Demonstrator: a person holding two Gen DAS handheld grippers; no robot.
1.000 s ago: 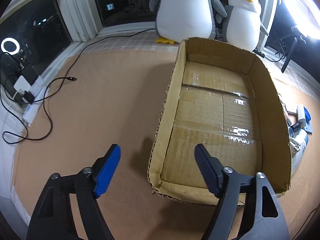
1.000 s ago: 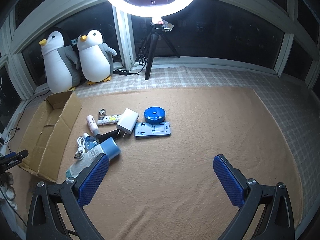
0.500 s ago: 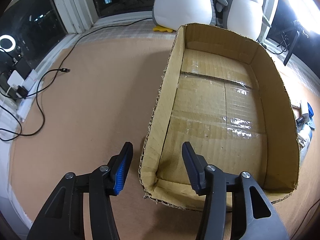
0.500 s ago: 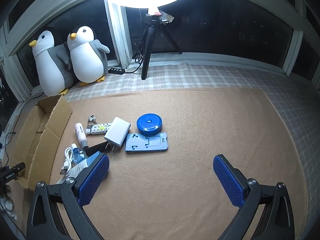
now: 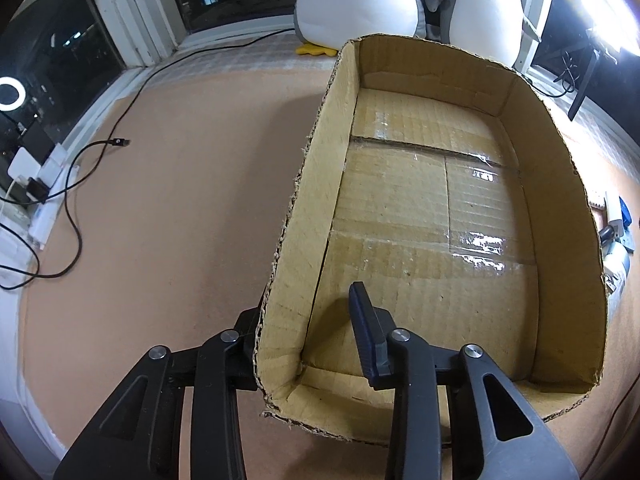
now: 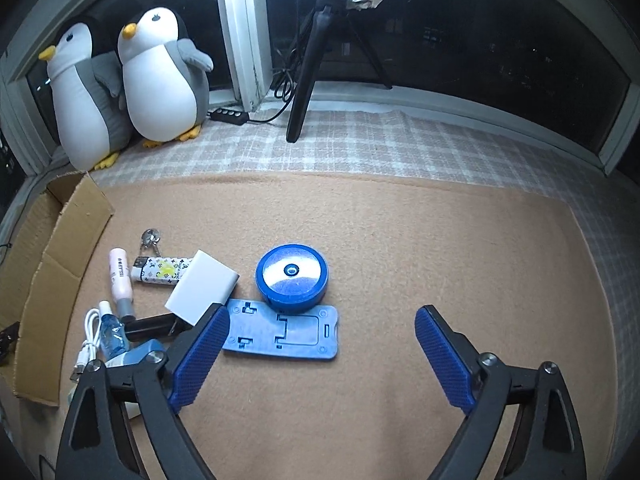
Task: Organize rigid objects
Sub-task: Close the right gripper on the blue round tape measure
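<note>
The open cardboard box (image 5: 560, 216) fills the left wrist view, and nothing lies inside it. My left gripper (image 5: 304, 312) is shut on its left wall near the front corner, with one finger outside and one finger (image 5: 366, 336) inside. In the right wrist view the box (image 6: 60, 264) lies at the left edge. Beside it sit a blue round disc (image 6: 292, 276), a flat blue stand (image 6: 280, 334), a white charger (image 6: 202, 292), a patterned lighter (image 6: 160, 274), a pink tube (image 6: 120, 276) and a small blue bottle (image 6: 110, 334). My right gripper (image 6: 322, 320) hovers wide over the stand's right end, jaws closing, touching nothing.
Two plush penguins (image 6: 160, 80) stand at the window behind the box. A black tripod (image 6: 304, 80) stands on the checked cloth at the back. A white cable (image 6: 88, 340) and a keyring (image 6: 150, 238) lie among the objects. A black cable (image 5: 72, 208) trails left of the box.
My left gripper's jaws came together over the box's left wall and now clamp it. My right gripper moved forward and down toward the blue stand, and its jaws narrowed a little.
</note>
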